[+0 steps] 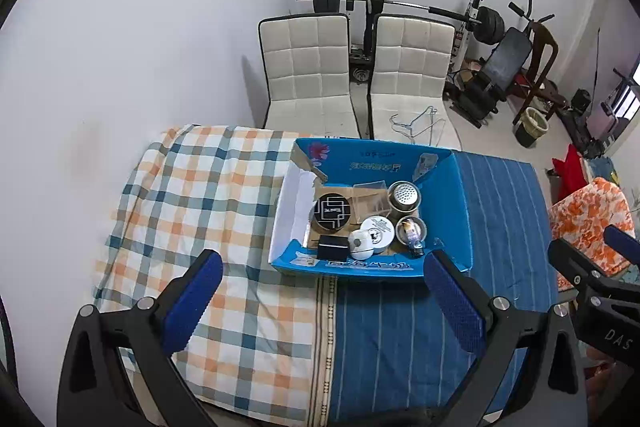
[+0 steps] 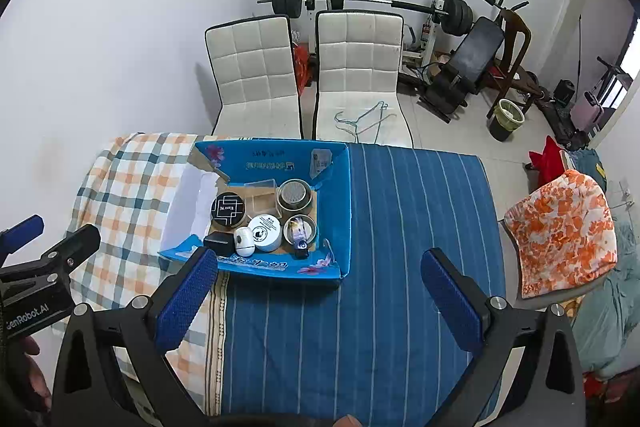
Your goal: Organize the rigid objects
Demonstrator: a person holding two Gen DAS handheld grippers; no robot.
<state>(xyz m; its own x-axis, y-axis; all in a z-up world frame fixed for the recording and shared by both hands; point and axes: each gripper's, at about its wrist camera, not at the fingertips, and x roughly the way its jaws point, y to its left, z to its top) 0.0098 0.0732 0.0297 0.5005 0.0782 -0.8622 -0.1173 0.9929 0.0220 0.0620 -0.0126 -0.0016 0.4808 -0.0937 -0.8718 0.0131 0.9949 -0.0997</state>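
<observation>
A blue cardboard box (image 1: 460,207) (image 2: 336,203) sits open on the bed. Inside it are a black patterned tin (image 1: 331,213) (image 2: 228,211), a clear plastic case (image 1: 370,199), a metal strainer cup (image 1: 404,195) (image 2: 295,195), a metal cup holding a small bottle (image 1: 411,231) (image 2: 299,229), a white round tin (image 1: 376,233) (image 2: 264,231), a white egg-shaped device (image 1: 359,245) (image 2: 244,242) and a black cube (image 1: 332,247) (image 2: 219,243). My left gripper (image 1: 324,291) hovers open just short of the box's near wall, holding nothing. My right gripper (image 2: 320,291) is open and empty over the blue striped sheet, near the box's right corner.
The bed carries a checked blanket (image 1: 192,195) on the left and a blue striped sheet (image 2: 400,227) on the right. Two white chairs (image 2: 256,67) stand beyond it, one with wire hangers (image 2: 360,121). A weight bench (image 2: 472,59), a bin (image 2: 506,119) and an orange floral cloth (image 2: 560,227) are to the right.
</observation>
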